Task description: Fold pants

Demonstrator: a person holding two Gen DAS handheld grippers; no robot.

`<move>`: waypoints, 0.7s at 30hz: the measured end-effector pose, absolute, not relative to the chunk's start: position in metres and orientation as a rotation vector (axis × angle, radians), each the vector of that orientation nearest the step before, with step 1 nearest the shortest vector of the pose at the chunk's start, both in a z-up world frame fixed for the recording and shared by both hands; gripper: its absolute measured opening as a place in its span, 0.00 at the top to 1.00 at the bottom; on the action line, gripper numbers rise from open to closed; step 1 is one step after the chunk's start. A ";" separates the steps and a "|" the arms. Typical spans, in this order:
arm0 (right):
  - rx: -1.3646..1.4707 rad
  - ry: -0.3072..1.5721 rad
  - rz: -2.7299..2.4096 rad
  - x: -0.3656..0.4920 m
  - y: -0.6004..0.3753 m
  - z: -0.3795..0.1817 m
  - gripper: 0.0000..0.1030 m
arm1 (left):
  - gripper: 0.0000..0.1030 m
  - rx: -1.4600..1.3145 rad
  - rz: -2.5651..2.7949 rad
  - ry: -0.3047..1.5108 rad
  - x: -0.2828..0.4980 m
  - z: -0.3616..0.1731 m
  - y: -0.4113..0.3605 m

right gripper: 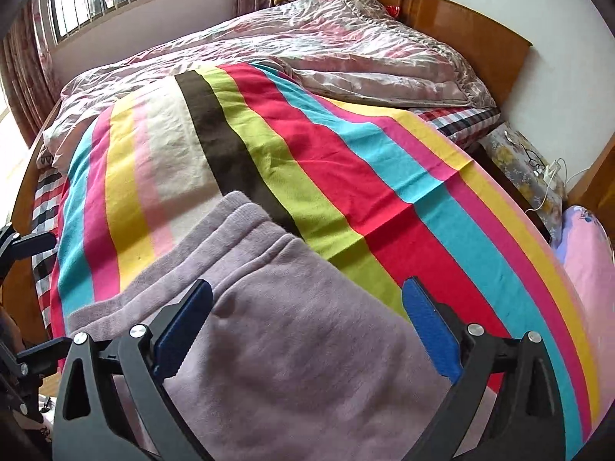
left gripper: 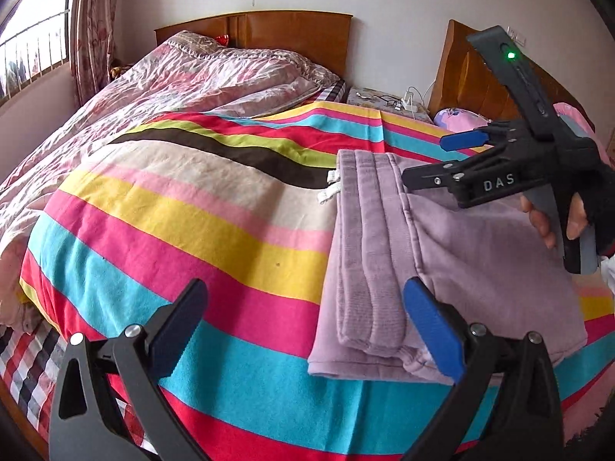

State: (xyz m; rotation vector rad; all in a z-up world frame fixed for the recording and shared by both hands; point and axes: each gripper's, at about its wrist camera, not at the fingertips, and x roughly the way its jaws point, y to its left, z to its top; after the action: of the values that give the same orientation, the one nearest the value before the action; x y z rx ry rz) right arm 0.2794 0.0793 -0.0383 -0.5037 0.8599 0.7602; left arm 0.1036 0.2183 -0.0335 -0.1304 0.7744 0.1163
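In the left wrist view, the left hand-held gripper (left gripper: 305, 330) is hovering with its two blue-padded fingers spread wide, holding nothing. Its right finger is overlapping the near edge of the folded lilac pants (left gripper: 442, 253), though whether it is touching the cloth cannot be told. The pants are lying just ahead and to the right of this hand-held gripper, on a striped blanket (left gripper: 200, 238) covering the bed. Beyond the pants, further ahead and to the right, the right hand-held gripper (left gripper: 423, 157) is hanging above the fabric, its fingers parted and empty, with a person's hand (left gripper: 565, 219) wrapping its handle.

In the right wrist view, the right hand-held gripper (right gripper: 307, 330) is gaping wide and gripping nothing. The pants (right gripper: 292, 345) are filling the space between and beneath its fingers, their folded edges stretching ahead and to the left. The blanket (right gripper: 346, 176) is spreading out beyond them. At the far left edge, part of the left hand-held gripper (right gripper: 23, 246) is showing.
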 end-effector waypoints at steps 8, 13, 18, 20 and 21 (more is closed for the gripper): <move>-0.461 0.855 0.825 0.239 0.078 -0.042 0.06 | 0.01 -0.107 0.109 0.804 0.104 -0.039 0.211; -0.503 0.873 0.830 0.220 0.091 -0.061 0.06 | 0.01 -0.094 0.116 0.808 0.096 -0.039 0.210; -0.461 0.817 0.832 0.197 0.086 -0.043 0.06 | 0.01 -0.095 0.132 0.802 0.085 -0.037 0.216; -0.513 0.824 0.836 0.183 0.089 -0.051 0.06 | 0.01 -0.100 0.138 0.800 0.081 -0.038 0.219; -0.545 0.828 0.824 0.178 0.091 -0.057 0.06 | 0.01 -0.101 0.143 0.801 0.078 -0.038 0.220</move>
State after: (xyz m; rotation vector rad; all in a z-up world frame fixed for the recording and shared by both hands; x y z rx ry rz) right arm 0.1785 0.0907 -0.0569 -0.5448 0.8278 0.8240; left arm 0.0779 0.2197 -0.0382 -0.1010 0.8008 0.1427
